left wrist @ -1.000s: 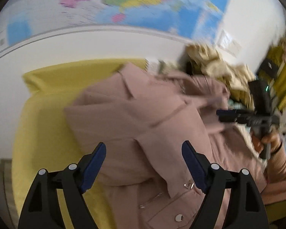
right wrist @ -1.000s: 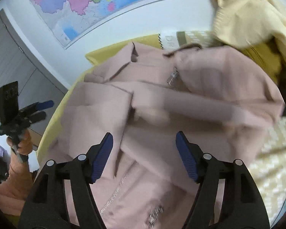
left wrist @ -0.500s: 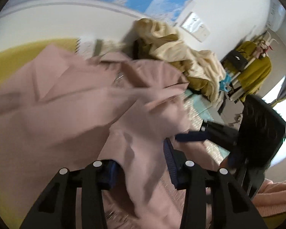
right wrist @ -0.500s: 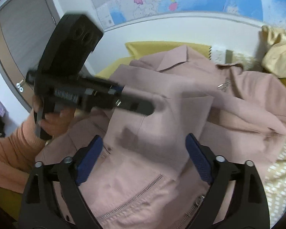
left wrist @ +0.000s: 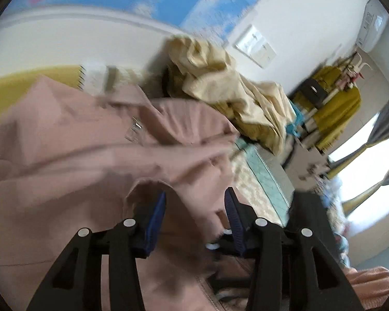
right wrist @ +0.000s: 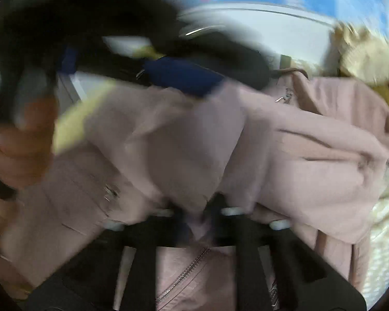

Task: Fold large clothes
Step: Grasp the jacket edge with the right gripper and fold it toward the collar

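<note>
Yellow bed (left wrist: 26, 85) | left tongs (left wrist: 195, 204) apart | right tongs (right wrist: 198, 217) clamp pink jacket (right wrist: 311, 142)

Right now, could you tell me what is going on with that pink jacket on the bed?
A person with a handheld gripper in each hand is folding a pink zip-up jacket spread on a yellow sheet. The right gripper looks shut on a fold of the jacket. The left gripper has its jaws apart with fabric draped between them. Both views are motion-blurred. A heap of cream and mustard clothes waits behind.
</note>
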A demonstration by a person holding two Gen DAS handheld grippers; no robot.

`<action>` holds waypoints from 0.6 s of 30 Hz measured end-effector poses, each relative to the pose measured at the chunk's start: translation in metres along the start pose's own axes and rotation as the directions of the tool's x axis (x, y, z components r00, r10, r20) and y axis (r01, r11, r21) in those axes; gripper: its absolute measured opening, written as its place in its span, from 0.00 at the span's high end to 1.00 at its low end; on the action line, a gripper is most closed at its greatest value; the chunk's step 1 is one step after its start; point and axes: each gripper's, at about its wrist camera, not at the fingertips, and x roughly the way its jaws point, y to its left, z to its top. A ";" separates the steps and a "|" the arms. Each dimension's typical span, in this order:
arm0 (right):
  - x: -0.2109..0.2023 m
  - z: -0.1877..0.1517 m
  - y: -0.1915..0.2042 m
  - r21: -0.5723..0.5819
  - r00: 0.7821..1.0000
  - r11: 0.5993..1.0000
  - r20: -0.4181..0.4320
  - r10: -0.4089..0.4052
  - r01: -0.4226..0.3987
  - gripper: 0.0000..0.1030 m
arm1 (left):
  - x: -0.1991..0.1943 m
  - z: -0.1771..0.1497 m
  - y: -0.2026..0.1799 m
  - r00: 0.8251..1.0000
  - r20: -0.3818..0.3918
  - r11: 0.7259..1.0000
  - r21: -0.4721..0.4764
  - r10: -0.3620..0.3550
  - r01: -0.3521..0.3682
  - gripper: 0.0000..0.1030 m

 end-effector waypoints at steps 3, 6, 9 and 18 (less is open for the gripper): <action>-0.039 0.004 -0.041 0.126 0.995 0.991 0.086 0.043 -0.054 0.95 | -0.041 -0.003 0.001 0.991 0.132 0.999 0.048 0.010 -0.016 0.31; -0.056 -0.004 -0.092 0.273 0.995 0.959 0.072 0.062 -0.079 0.77 | -0.065 -0.015 -0.002 0.968 0.204 0.979 0.114 0.144 -0.169 0.25; -0.058 -0.021 -0.127 0.366 0.997 0.928 0.017 0.071 -0.072 0.59 | -0.066 -0.033 0.016 0.924 0.180 0.927 0.107 0.338 -0.360 0.25; -0.052 -0.018 -0.156 0.384 0.995 0.917 0.039 0.095 -0.103 0.28 | -0.077 -0.073 0.092 0.795 0.058 0.797 -0.041 0.604 -0.603 0.20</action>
